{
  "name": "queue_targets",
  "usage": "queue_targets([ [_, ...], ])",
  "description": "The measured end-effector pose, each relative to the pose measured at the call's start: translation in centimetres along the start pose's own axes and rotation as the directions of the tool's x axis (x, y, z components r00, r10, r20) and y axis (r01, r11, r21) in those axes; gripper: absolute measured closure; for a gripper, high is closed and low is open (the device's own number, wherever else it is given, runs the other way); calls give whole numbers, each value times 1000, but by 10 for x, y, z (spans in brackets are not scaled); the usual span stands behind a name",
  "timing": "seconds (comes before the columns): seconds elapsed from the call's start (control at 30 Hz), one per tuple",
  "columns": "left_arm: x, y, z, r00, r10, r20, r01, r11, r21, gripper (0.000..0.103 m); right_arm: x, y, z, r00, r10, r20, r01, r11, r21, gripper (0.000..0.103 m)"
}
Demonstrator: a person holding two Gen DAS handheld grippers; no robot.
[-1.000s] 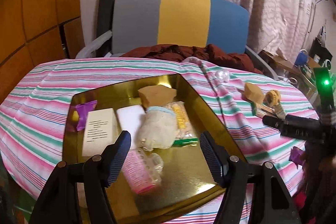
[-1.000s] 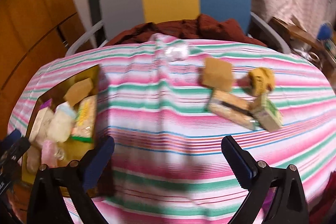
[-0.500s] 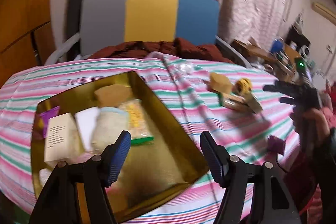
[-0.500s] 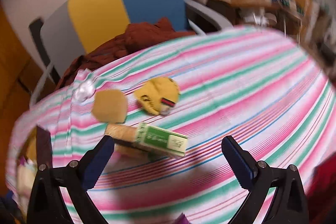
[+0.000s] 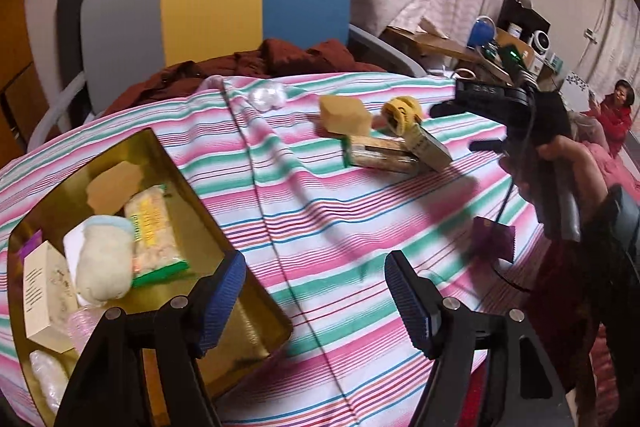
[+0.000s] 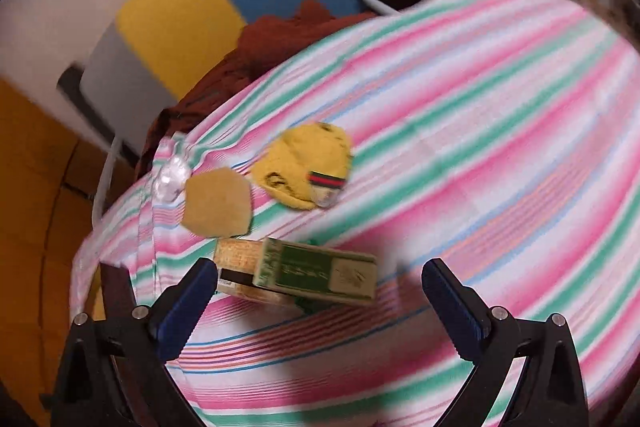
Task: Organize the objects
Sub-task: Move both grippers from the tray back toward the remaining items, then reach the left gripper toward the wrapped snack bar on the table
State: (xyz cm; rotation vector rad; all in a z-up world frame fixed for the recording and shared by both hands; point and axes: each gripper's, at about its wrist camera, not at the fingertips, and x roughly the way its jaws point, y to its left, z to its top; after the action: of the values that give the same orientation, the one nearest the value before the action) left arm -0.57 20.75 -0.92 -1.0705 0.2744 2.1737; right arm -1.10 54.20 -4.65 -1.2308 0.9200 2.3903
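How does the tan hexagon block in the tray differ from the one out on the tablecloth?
The tan block in the tray lies inside the gold tray, beside a snack packet; the tan block on the cloth lies on the striped tablecloth, next to the yellow roll. The tray block lies flat; the cloth block sits tilted, showing its thick side. Both are tan, hexagonal, ungripped.

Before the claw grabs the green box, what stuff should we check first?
1. Right gripper open: ok, jaws stand wide.
2. Green box between the jaws: ok, though not yet enclosed.
3. Box free to lift: not ok, it lies across a tan packet.
4. Gold tray has room: ok, bare patch near its front.
5. Left gripper out of the way: ok, open and empty.
6. Sharp view: not ok, right wrist picture is blurred.
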Motion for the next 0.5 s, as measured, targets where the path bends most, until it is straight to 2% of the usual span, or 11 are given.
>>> queue_targets([
  [0.1,4,-2,-1,1000,-7,-13,7,1000,3,30,7,12,6,1000,-4,-13,3,994,-111,0],
  [0.2,10,-2,-2,999,-16,-31,16,1000,-6,30,18,17,8,999,-23,-42,16,987,-158,0],
  [0.27,14,-3,-3,999,-22,-43,22,1000,-10,30,28,21,6,996,-65,-67,52,982,-183,0],
  [0.33,17,-6,-4,998,-32,-52,32,999,-13,30,37,21,3,986,-144,-83,123,968,-219,0],
  [0.37,19,-7,-5,998,-36,-56,35,999,-12,30,41,19,1,974,-205,-92,180,957,-228,0],
  [0.4,20,-8,-5,997,-38,-60,38,999,-9,30,45,12,0,956,-276,-104,250,945,-213,0],
  [0.43,20,-10,-5,997,-41,-62,41,999,-4,30,45,2,0,945,-305,-121,283,944,-172,0],
  [0.47,21,-10,-5,997,-43,-62,43,999,-3,30,42,-7,1,946,-296,-130,281,952,-125,0],
  [0.5,21,-10,-5,997,-44,-63,44,999,-3,30,34,-20,4,959,-255,-126,251,967,-46,0],
])
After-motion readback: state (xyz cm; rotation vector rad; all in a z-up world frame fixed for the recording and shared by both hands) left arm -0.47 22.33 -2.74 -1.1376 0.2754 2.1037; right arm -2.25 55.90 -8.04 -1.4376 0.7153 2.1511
